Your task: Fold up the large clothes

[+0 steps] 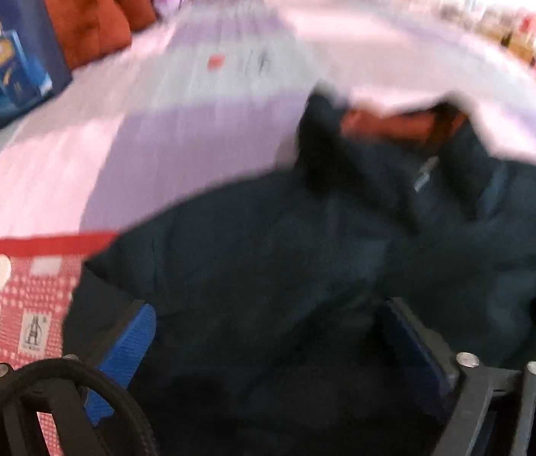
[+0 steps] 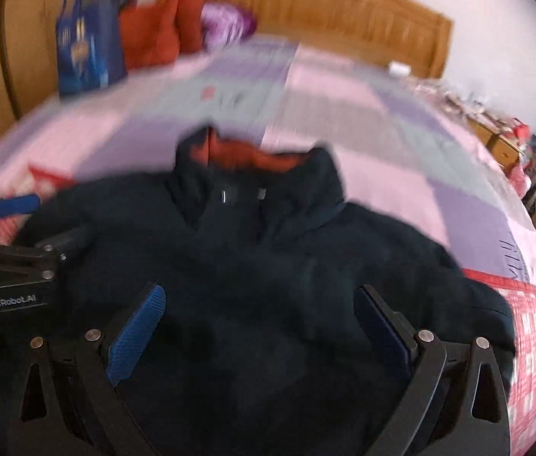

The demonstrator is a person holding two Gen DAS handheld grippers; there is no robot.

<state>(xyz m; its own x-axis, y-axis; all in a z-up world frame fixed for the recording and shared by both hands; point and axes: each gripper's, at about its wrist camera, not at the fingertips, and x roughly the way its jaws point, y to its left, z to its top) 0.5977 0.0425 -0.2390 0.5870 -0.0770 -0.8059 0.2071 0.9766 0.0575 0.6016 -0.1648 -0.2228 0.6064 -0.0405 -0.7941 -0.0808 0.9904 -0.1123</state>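
Observation:
A dark navy padded jacket (image 2: 252, 266) with an orange-lined collar lies face up on the bed, collar away from me. It also fills the left wrist view (image 1: 306, 258). My right gripper (image 2: 264, 315) is open, its blue pads spread wide over the jacket's lower front. My left gripper (image 1: 268, 342) is open too, above the jacket's left side; it shows at the left edge of the right wrist view (image 2: 28, 224). Neither holds any cloth. Both views are motion-blurred.
The bed (image 2: 344, 114) has a pink and lilac patchwork cover with a red checked part (image 1: 21, 304) near me. A blue gift bag (image 1: 9, 57), orange cushions (image 1: 89, 26) and a purple pillow stand at the far left. A wooden headboard (image 2: 325, 11) is behind; clutter lies at the right.

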